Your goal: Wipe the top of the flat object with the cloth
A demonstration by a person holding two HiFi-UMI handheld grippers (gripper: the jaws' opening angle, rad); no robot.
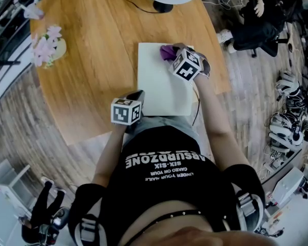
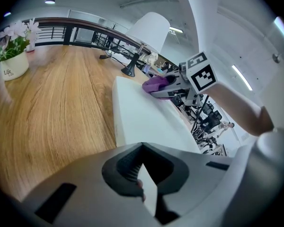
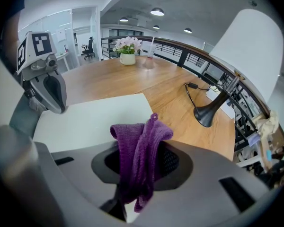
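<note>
Closest to the head camera is the person's black printed top (image 1: 164, 188), and just beyond it the left tongs (image 1: 137, 94) sit at the near left corner of the flat white rectangular board (image 1: 161, 86), which lies on the round wooden worktop (image 1: 97, 50). In the left gripper view these tongs are closed together with a thin white sliver pinched between them, which I take to be the board's near edge. At the far right of the board, the right tongs (image 3: 137, 174) are clamped on a purple knitted cloth (image 3: 139, 141). It bunches up out of the jaws and droops in a loose fold, and in the head view it sits over the board's far edge. The cloth looks soft, limp and very light, so it should mould to the surface. A grip on its gathered middle, as here, seems best, leaving a pad of fabric to press flat rather than a trailing corner. The board appears thin, stiff, smooth and light, so it would likely skate across the wood under a sideways wipe. Holding it by the near corner, clear of the wiping path, is probably the sensible way to steady it. A pot of pale pink flowers (image 1: 49, 46) stands well apart at the far left.
</note>
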